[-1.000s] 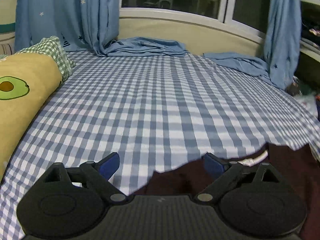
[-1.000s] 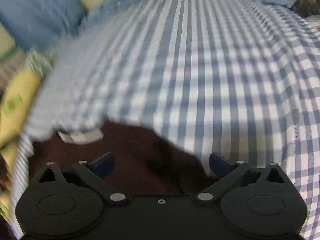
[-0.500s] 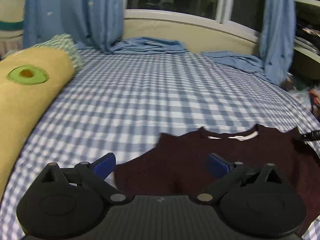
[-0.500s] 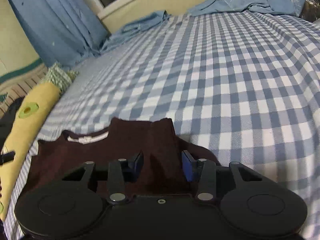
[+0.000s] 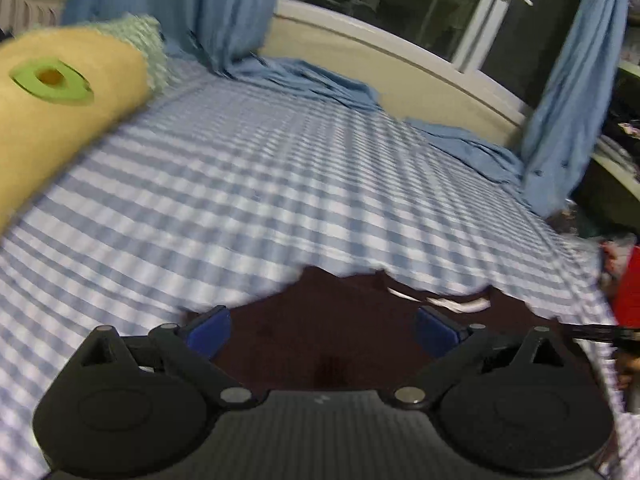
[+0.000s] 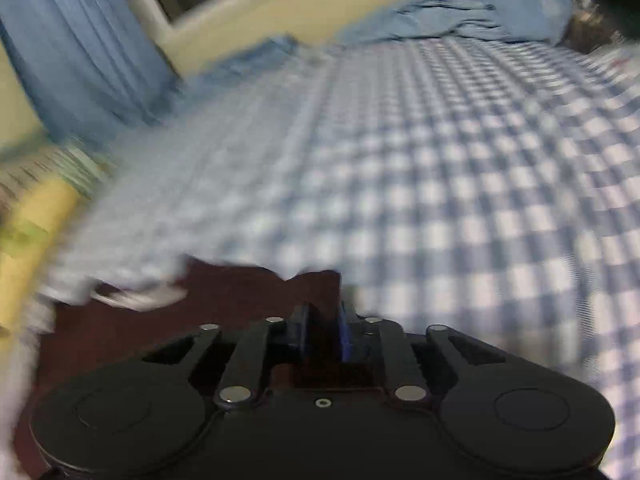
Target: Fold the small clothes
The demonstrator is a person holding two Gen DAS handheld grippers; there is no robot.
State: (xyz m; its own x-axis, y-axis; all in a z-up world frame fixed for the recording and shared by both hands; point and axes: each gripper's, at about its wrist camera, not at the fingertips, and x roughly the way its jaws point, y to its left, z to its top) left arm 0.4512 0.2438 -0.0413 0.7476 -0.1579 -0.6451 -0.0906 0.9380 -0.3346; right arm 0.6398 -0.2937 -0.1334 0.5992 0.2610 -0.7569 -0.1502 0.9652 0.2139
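Observation:
A small maroon shirt (image 5: 344, 296) with a white neck label (image 5: 456, 303) lies flat on the blue checked bed sheet (image 5: 280, 184). My left gripper (image 5: 322, 328) is open wide just above the shirt's left part, with nothing pinched between its blue pads. In the right wrist view the same shirt (image 6: 140, 340) lies under my right gripper (image 6: 325, 330). Its jaws are closing, and the blue pads press a raised fold of maroon cloth at the shirt's right shoulder. Both views are blurred.
A yellow pillow with an avocado print (image 5: 60, 100) lies along the left side of the bed. Blue curtains (image 5: 568, 92) hang by the window, and their crumpled ends (image 5: 312, 80) rest on the far edge. A red sleeve (image 5: 628, 296) shows at the right edge.
The right gripper came down onto the shirt and its jaws went from wide apart to narrow around a fold. The left gripper drew back and rolled, so more of the shirt shows.

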